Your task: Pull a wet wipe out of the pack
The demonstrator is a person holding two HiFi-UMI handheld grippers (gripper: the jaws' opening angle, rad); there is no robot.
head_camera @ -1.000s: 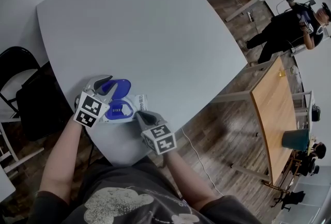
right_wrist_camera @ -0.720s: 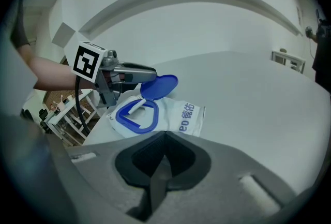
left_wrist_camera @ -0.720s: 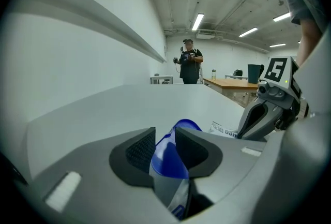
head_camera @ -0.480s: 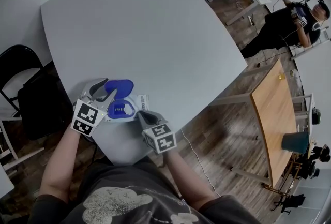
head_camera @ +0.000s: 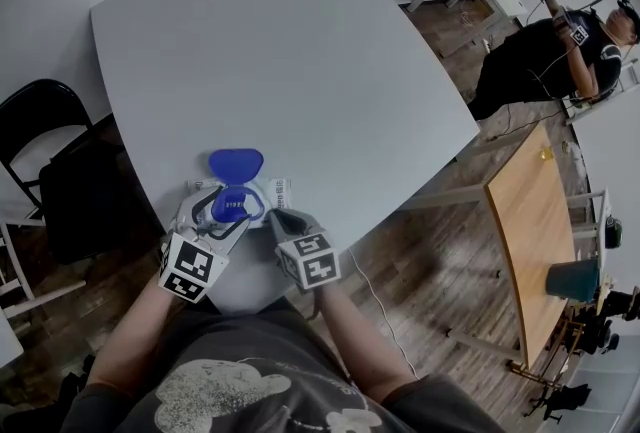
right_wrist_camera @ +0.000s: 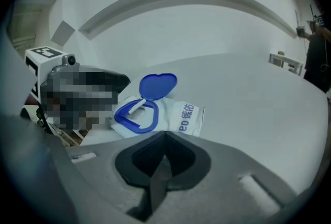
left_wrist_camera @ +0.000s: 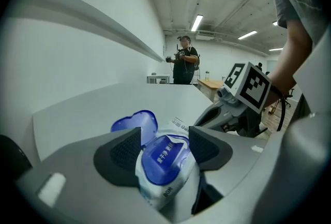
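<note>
Head view: forearms (head_camera: 137, 339) angled toward pack (head_camera: 272, 192)

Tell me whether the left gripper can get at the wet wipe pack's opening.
Probably yes. The left gripper has its jaws apart, just been opening, with the opening of the wet wipe pack between them. The blue lid is flipped back, and the shut right gripper sits beside the pack, not over it.

The head view looks steeply down on the bench (head_camera: 300, 51) from above its near edge. The left gripper view sits low and very close to the pack (left_wrist_camera: 161, 158), facing across the bench. The right gripper view sits slightly farther back, facing a wall (right_wrist_camera: 181, 26). All three views share the pack.
</note>
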